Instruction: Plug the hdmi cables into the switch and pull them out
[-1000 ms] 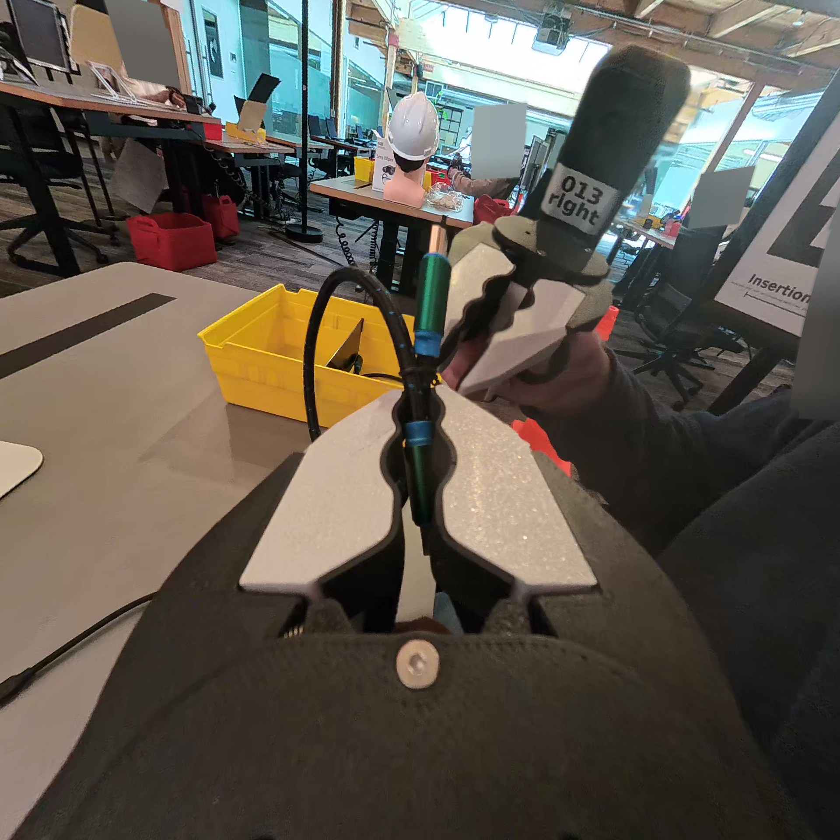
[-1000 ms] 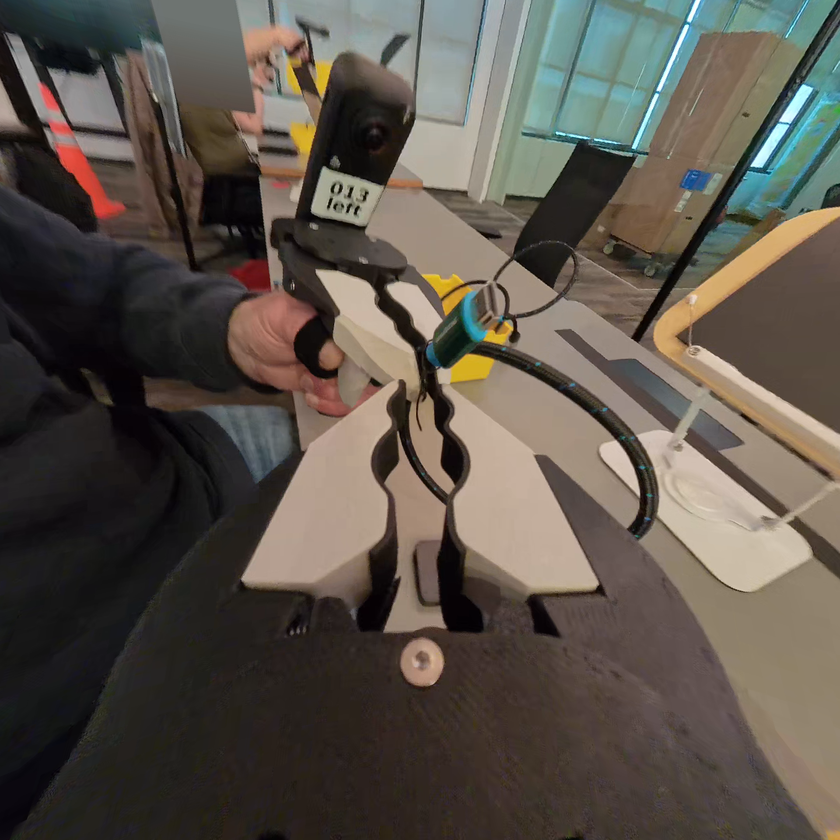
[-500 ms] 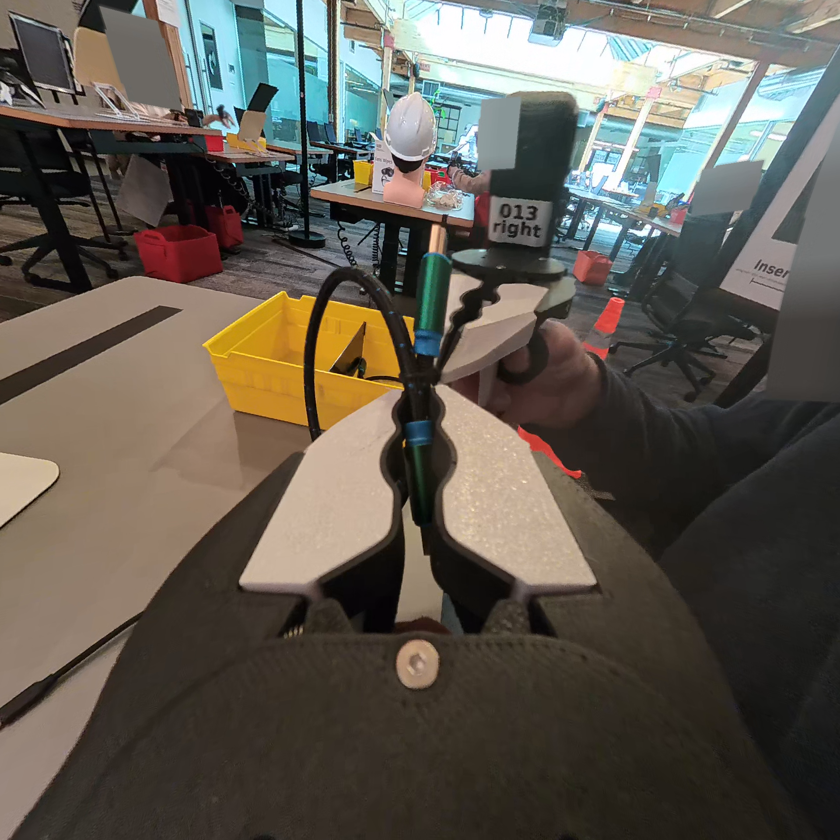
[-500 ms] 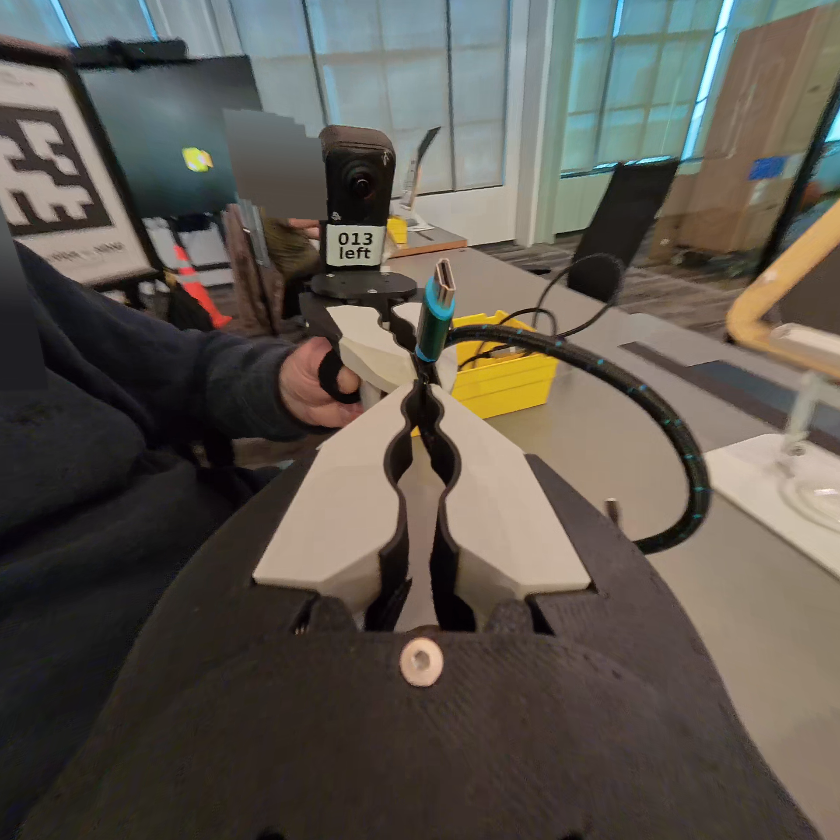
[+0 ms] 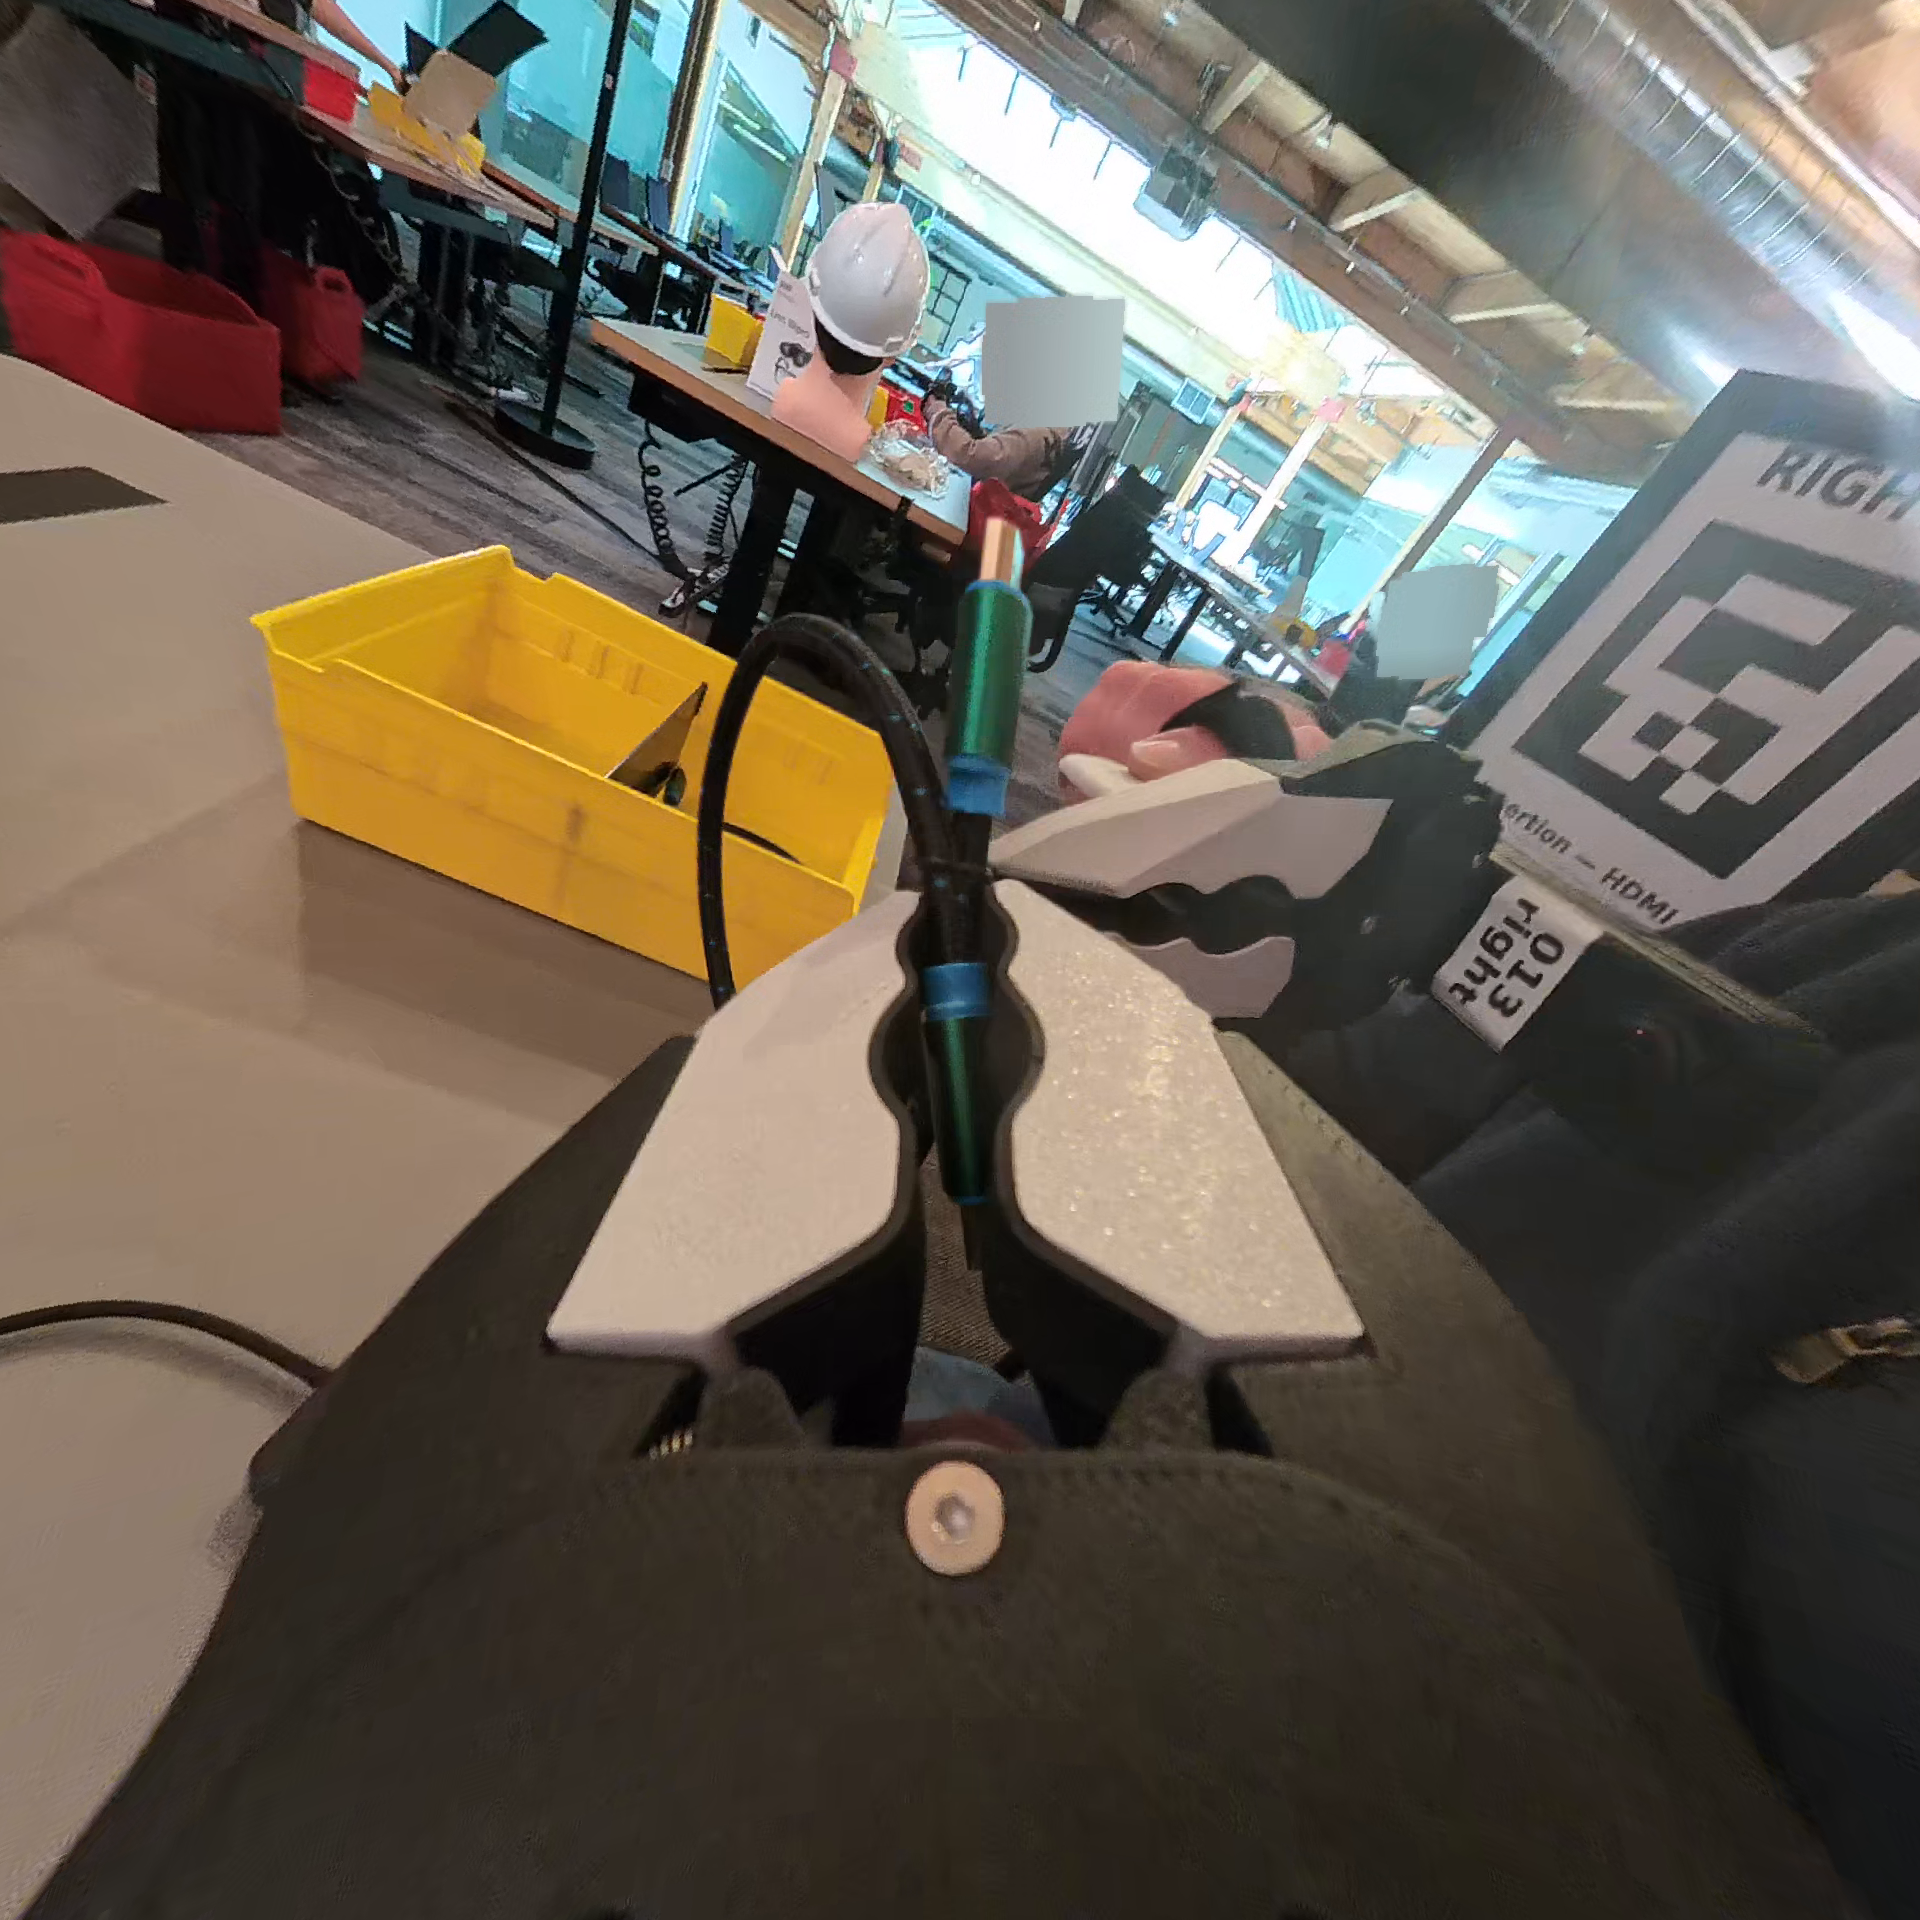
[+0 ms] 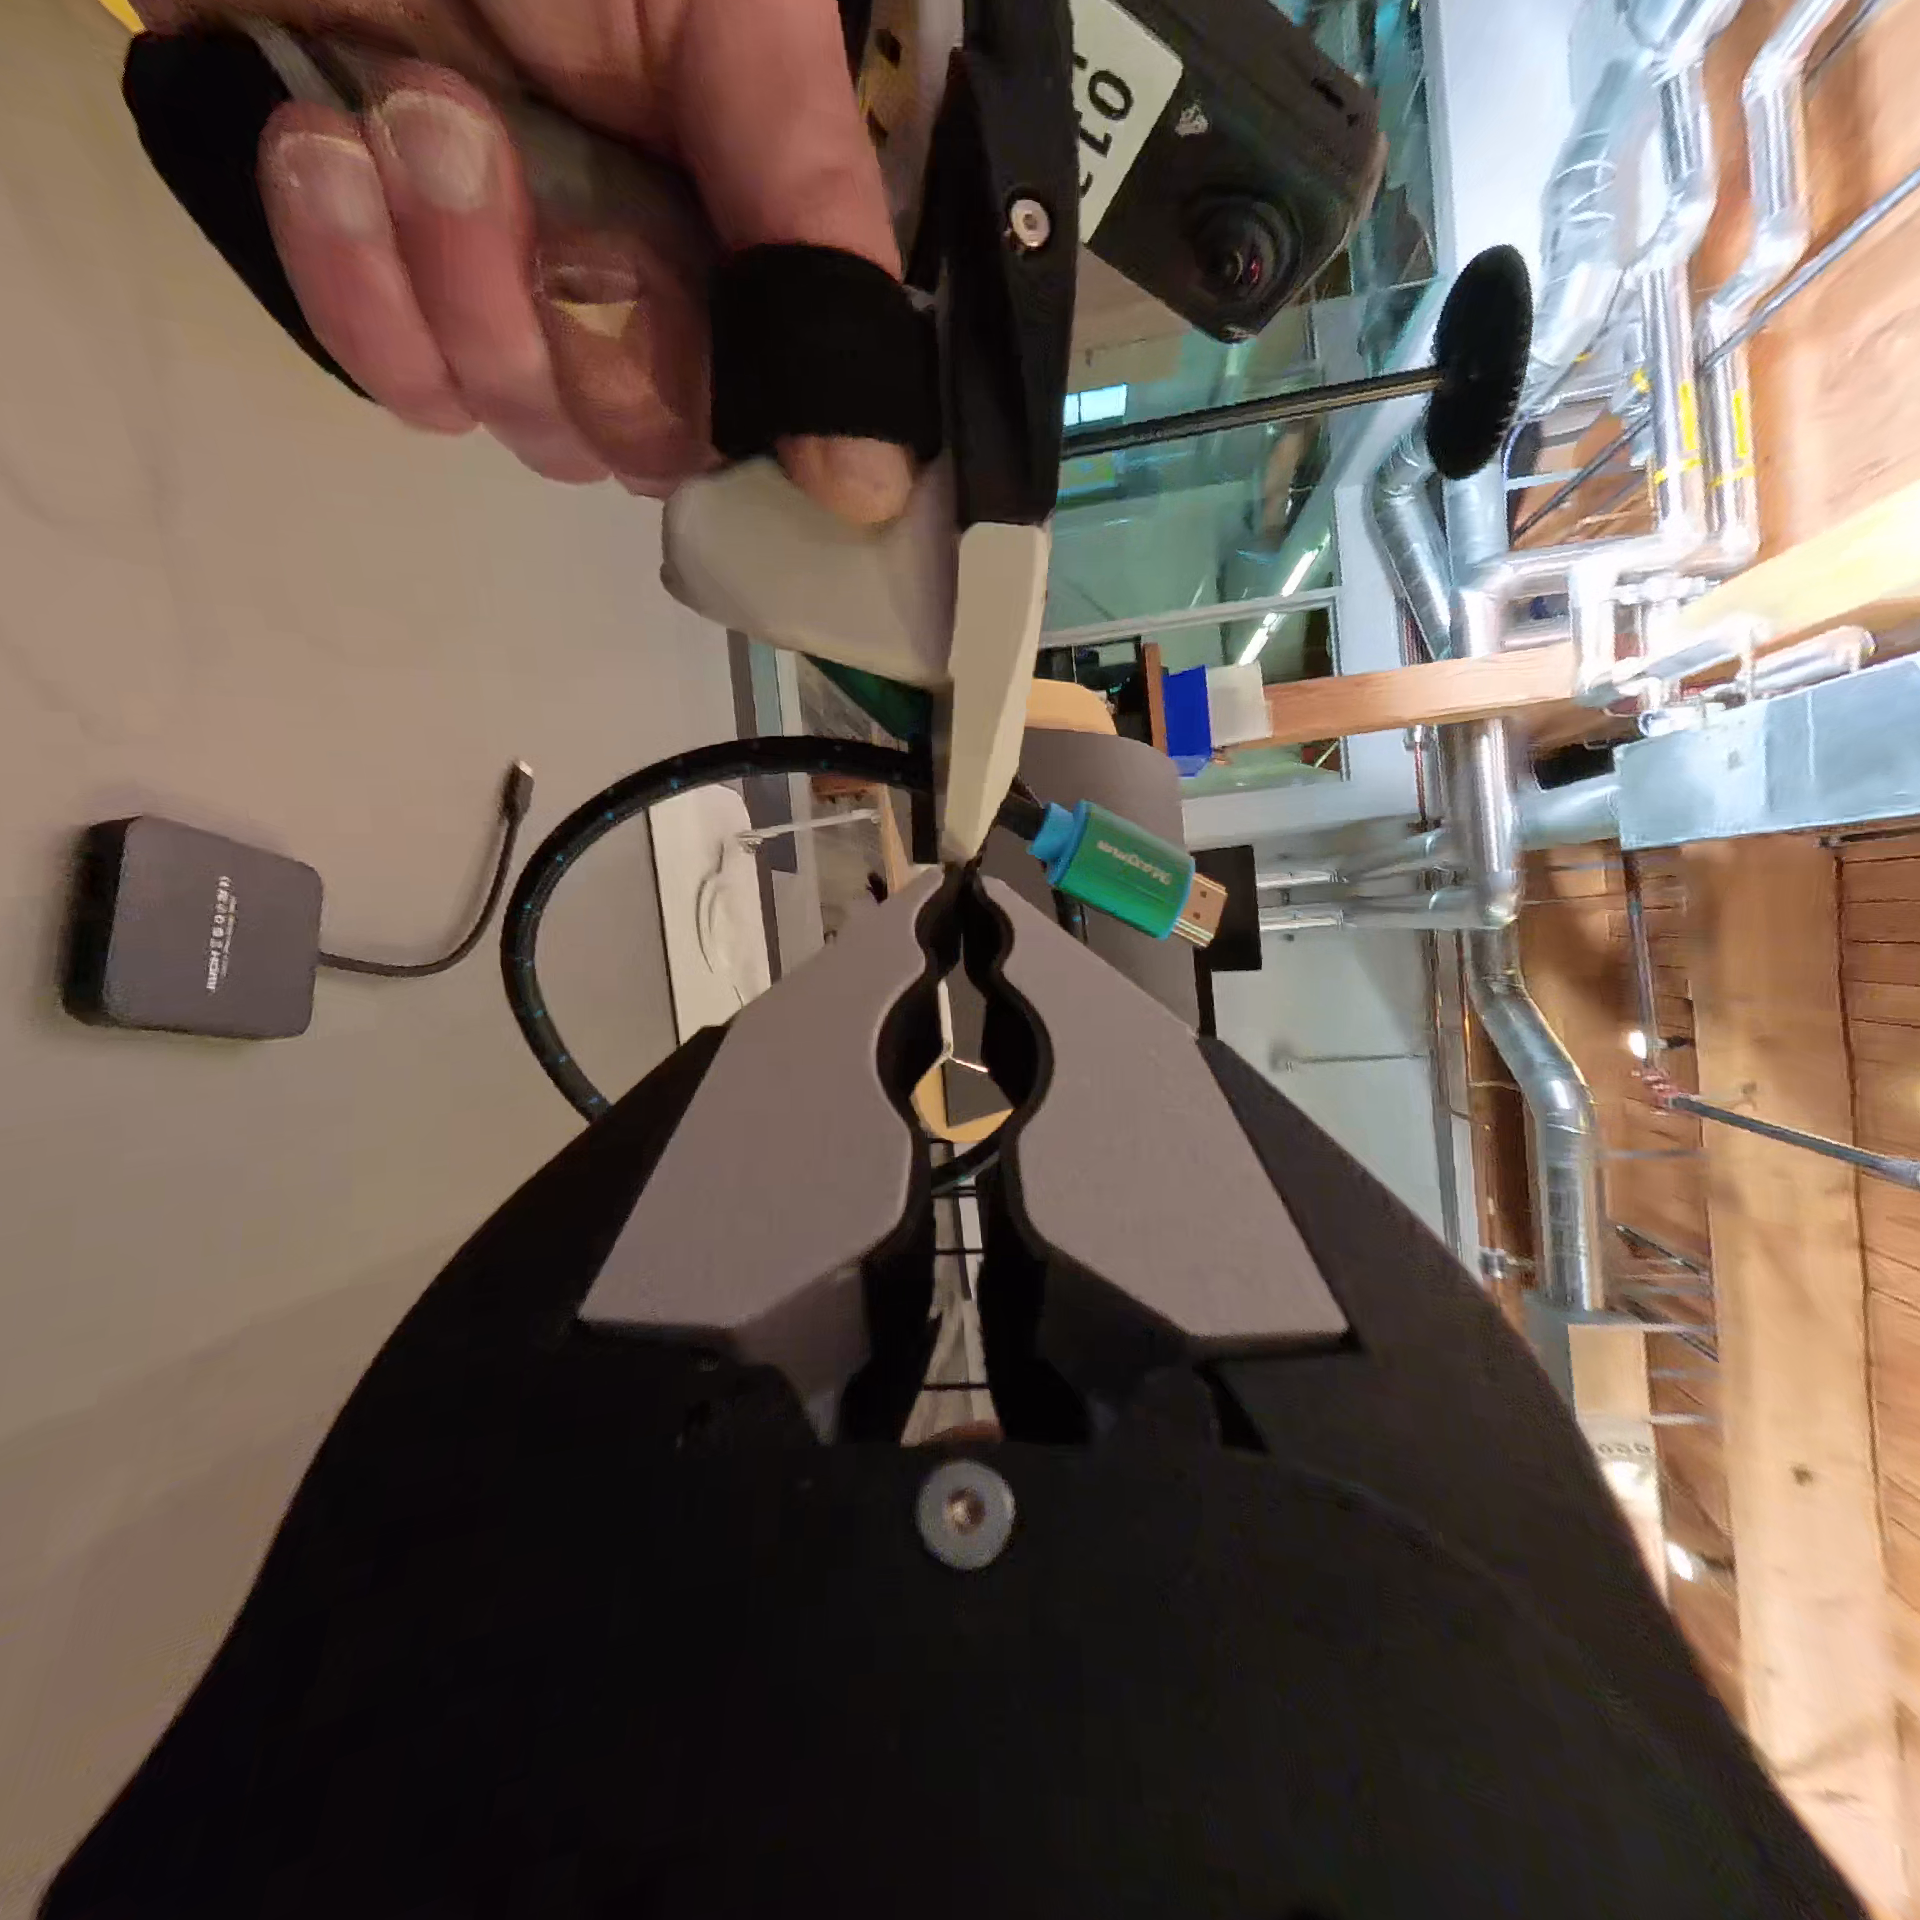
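A black braided HDMI cable is looped, with a green plug at each end. My left gripper is shut on it: one green plug lies between the jaws and the other plug sticks up past the tips. My right gripper, rolled on its side, is shut with its tips pinched on a thin black tie around the cable, right at the left gripper's tips. The free plug shows beside them. The grey switch lies on the table with its short lead, apart from both grippers.
A yellow bin stands on the grey table beyond the left gripper. A white stand base lies past the switch. A black-and-white marker board stands on the right. A person's hand holds the left gripper.
The right gripper has rolled about a quarter turn onto its side while staying at the cable. The left gripper has tilted up a little and still holds the cable.
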The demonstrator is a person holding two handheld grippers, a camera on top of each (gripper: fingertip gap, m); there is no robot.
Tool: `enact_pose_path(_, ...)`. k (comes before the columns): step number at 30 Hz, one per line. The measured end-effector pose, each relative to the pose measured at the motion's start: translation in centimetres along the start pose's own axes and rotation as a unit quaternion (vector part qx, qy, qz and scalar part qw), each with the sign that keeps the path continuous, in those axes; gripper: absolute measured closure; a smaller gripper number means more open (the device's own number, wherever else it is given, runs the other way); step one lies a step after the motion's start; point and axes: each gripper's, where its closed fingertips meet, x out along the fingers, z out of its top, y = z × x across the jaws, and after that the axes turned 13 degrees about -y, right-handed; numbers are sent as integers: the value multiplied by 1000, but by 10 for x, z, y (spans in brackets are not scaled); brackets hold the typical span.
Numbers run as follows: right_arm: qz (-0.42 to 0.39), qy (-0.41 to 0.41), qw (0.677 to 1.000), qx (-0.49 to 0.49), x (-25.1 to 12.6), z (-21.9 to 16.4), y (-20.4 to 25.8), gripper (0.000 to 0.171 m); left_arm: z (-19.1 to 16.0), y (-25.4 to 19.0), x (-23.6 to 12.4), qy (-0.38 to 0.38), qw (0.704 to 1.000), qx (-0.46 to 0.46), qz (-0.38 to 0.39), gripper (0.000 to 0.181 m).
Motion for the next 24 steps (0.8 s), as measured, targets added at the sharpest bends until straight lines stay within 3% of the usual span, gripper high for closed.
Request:
enact_pose_path(4, 12, -81, 978, 189, -3, 1, -6, 171, 2, 2, -1, 2, 999, 36, 12, 175)
enact_pose_path(9, 63, -149, 882, 442, -2, 3, -8, 160, 7, 1, -3, 6, 997, 80, 15, 175)
enact_pose_path(17, 132, -228, 726, 635, -2, 9, -4, 167, 0, -1, 0, 23, 991, 133, 14, 174)
enact_pose_path(24, 160, -264, 642, 701, -5, 12, -4, 165, -2, -5, 1, 31, 986, 162, 6, 175)
